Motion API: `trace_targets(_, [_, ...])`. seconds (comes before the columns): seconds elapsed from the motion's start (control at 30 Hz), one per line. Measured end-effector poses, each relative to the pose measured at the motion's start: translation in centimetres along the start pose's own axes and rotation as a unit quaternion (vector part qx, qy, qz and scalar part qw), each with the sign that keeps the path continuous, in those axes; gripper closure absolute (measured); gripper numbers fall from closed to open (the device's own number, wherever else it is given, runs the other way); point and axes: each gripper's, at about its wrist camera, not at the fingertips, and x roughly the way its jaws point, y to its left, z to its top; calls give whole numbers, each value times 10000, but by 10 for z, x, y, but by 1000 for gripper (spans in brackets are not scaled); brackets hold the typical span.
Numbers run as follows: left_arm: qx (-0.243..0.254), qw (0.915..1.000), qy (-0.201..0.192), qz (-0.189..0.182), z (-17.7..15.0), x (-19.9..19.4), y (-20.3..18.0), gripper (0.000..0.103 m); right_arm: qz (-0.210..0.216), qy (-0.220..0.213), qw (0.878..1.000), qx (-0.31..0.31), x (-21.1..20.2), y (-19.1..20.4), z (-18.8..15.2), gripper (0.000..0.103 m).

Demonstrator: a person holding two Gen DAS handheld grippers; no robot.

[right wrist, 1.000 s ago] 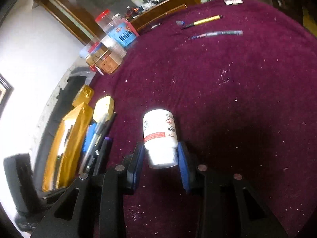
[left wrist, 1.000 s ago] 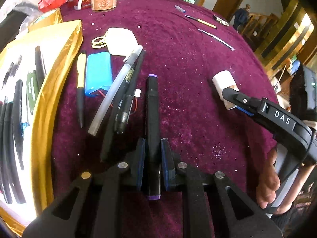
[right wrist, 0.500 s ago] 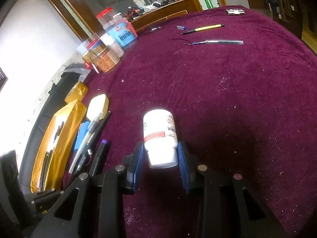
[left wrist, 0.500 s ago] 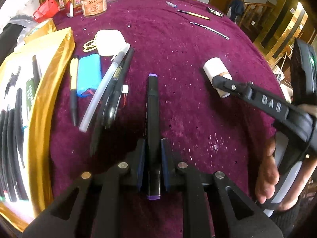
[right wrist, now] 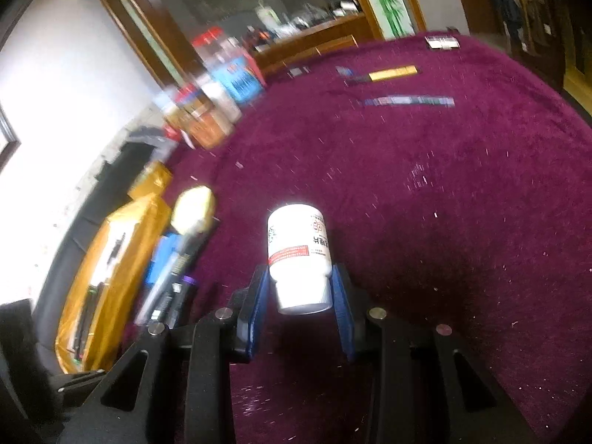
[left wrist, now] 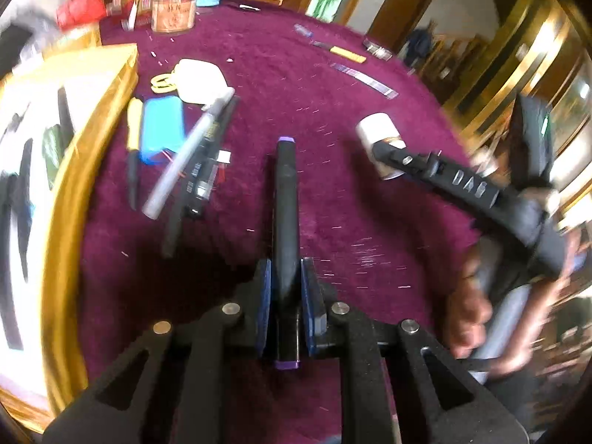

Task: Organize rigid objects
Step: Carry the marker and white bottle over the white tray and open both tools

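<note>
My left gripper [left wrist: 285,296] is clamped narrow on a long black marker with purple end caps [left wrist: 285,199]. Its blue pads grip the barrel near the rear cap, and the rest juts forward over the dark magenta velvet tablecloth [left wrist: 333,85]; I cannot tell whether the far tip touches the cloth.

My right gripper [right wrist: 300,292] holds a small white plastic pill bottle with a red band on its label [right wrist: 298,248], the blue pads pressed against its neck just below the shoulder. The bottle lies along the fingers with its base pointing away, clear of the cloth. In the left view the same bottle [left wrist: 377,129] is half covered by the black finger of the right gripper [left wrist: 392,155], and my right hand [left wrist: 470,314] behind it is smeared by blur.

To the left lies a loose cluster: a translucent grey pen [left wrist: 188,155] crossing black pens, a flat blue battery pack [left wrist: 162,129], a yellow-and-black pen [left wrist: 132,148] and a cream-white oval case [left wrist: 198,79]. Beyond them is a gold-rimmed box [left wrist: 63,199] cut off by the frame edge; its dark contents are too blurred to name. Jars at the far edge [left wrist: 172,11] and the pens across the table [right wrist: 392,74] are also streaked.
</note>
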Motion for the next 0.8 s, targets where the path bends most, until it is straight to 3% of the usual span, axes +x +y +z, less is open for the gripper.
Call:
trace_targets(0.13, [-141,9999,-54,-51,-1,-19,5,90,381,47,9987,324,-12,10,-9,73])
trace_targets(0.27, [-297,9986,-411,-163,-4,-58,19,90,790,36,9969,-35,-25,62,-29,73])
trace_targets(0.37, [-454,9975,-478,-265,-3,-89,39,90,1248,337,9912,-268,-17,107,-35,73])
trace_targets(0.47, [-728,9951,-594,-305,1,-117,68,90,1437,472,9861,-695,-5,149,-35,73])
trace_targets(0.57, [-1031,9910,-839,-134,8,-140,99,90,1566,712,9816,-824,14,177,-33,73])
trace_targets(0.67, [-1276,9865,-996,267,20,-152,130,90,1473,755,9804,-1065,29,201,-24,73])
trace_targets(0.8, [-1485,9822,-1018,527,42,-156,174,90,1330,891,9801,-1170,65,219,0,73])
